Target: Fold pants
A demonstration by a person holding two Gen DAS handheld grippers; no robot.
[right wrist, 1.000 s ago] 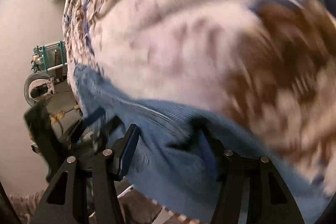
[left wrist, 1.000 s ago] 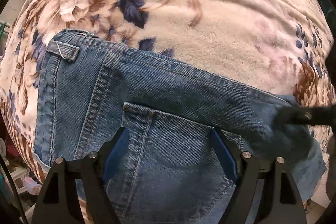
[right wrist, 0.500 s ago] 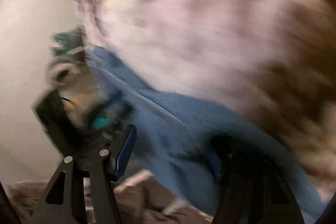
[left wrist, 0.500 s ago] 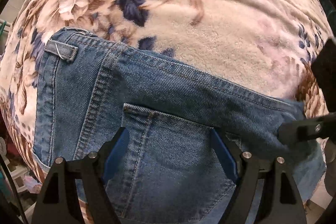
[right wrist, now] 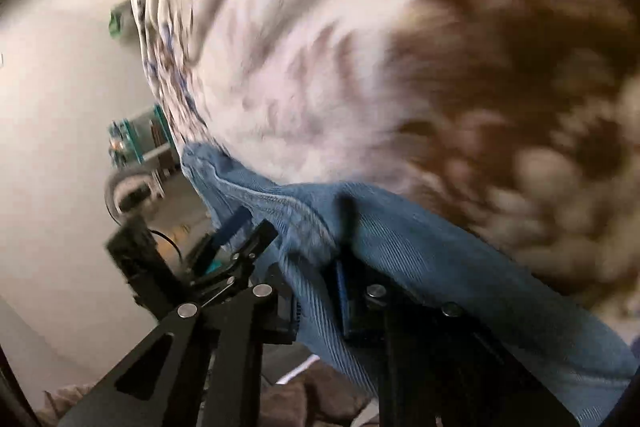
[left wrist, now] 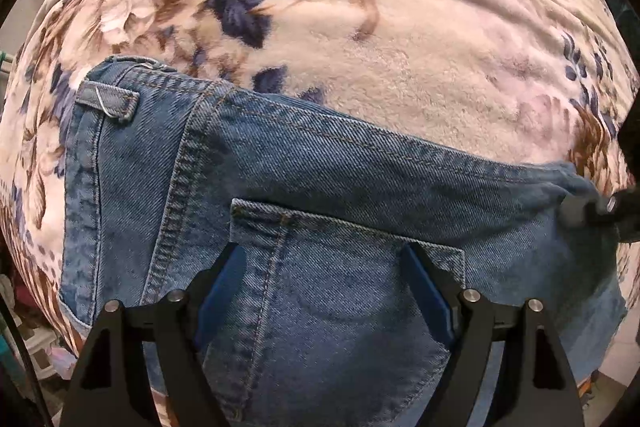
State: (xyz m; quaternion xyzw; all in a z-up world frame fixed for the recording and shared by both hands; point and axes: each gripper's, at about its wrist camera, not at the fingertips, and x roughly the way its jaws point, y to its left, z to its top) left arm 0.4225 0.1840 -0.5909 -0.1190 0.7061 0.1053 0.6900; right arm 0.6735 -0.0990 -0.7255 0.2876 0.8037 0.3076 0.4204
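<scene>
Blue denim pants (left wrist: 320, 167) lie on a floral blanket (left wrist: 400, 67), waistband to the left and a back pocket (left wrist: 344, 235) facing up. My left gripper (left wrist: 322, 255) points straight down over that pocket, jaws wide apart, nothing pinched between its blue pads. At the right end of the pants my right gripper (left wrist: 592, 211) comes in from the side. The blurred right wrist view shows the right gripper (right wrist: 316, 267) with its jaws closing, a bunched fold of the pants (right wrist: 440, 259) pinched between the fingers.
The blanket (right wrist: 320, 47) drapes over the bed's edge on the left. Beyond it are a pale floor (right wrist: 60, 167) and a teal rack (right wrist: 132, 143) with small items. Clutter shows at the lower left (left wrist: 24, 327).
The right gripper's jaws went from wide apart to nearly together around the denim fold, and it shifted and rolled. The left gripper stayed put over the pocket.
</scene>
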